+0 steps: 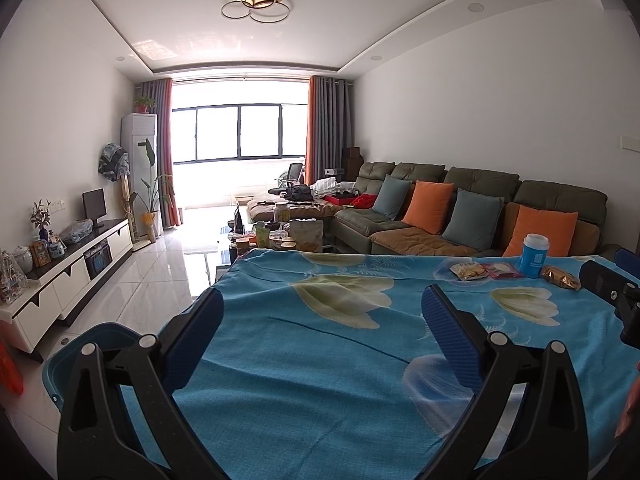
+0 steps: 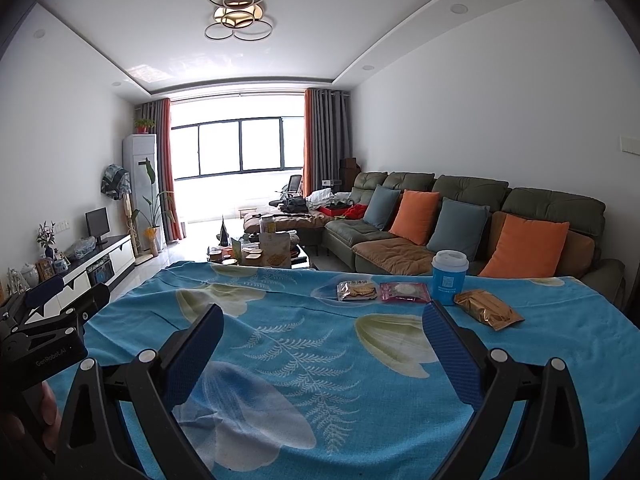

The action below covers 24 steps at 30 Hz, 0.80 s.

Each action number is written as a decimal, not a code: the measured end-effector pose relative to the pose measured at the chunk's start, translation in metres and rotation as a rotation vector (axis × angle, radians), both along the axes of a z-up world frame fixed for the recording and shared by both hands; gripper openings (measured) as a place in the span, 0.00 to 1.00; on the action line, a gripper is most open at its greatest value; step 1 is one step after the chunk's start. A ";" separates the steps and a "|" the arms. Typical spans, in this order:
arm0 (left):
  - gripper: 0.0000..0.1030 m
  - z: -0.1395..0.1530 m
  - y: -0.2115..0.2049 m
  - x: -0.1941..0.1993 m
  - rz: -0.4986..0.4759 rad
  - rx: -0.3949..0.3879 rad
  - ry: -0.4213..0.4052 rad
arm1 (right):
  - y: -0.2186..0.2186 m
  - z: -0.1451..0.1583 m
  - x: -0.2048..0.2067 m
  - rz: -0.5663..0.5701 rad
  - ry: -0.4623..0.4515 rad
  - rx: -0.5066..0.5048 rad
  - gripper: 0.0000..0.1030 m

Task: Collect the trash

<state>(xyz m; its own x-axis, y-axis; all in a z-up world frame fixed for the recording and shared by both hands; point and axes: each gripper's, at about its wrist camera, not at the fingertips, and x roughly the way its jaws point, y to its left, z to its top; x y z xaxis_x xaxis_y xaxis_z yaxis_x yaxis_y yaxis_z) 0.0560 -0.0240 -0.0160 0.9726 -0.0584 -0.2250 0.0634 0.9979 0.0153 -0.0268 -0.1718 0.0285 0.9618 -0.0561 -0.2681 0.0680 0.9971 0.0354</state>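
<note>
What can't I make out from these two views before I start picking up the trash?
- Bin: left wrist view only; the left gripper covers most of it, so its contents are unseen.
- Wrapper print: crackers, pink pack and gold pack are too small to read.
- Cup: lid on, fill hidden.
- Table surface: the cloth covers it.
- Right gripper: its near edge is cut off by the frame.

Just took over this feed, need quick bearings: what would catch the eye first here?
The bright blue floral tablecloth fills the foreground. On its far right side sit three snack packets in a row, cracker packet, pink packet and gold wrapper, with a blue cup among them. Both grippers, left and right, are open and empty.
</note>
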 end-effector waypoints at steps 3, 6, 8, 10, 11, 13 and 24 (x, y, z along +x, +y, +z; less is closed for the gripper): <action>0.95 -0.001 -0.001 0.002 0.000 0.001 0.001 | 0.000 0.000 0.000 0.000 0.001 0.001 0.93; 0.95 -0.001 -0.001 0.002 0.000 0.003 0.003 | 0.000 0.000 0.000 0.000 0.001 0.000 0.93; 0.95 -0.001 -0.001 0.001 0.000 0.004 0.004 | 0.000 0.000 0.000 -0.001 0.000 0.001 0.93; 0.95 -0.002 -0.001 0.002 0.000 0.002 0.005 | 0.000 0.000 0.000 -0.002 0.001 0.001 0.93; 0.95 -0.001 -0.001 0.002 -0.001 0.003 0.005 | 0.000 0.000 0.000 -0.002 -0.001 0.000 0.93; 0.95 -0.001 -0.001 0.002 0.000 0.003 0.004 | 0.000 0.000 0.001 -0.001 0.001 0.000 0.93; 0.95 -0.003 0.000 0.003 0.000 0.003 0.013 | 0.001 -0.001 0.000 -0.002 -0.001 -0.002 0.93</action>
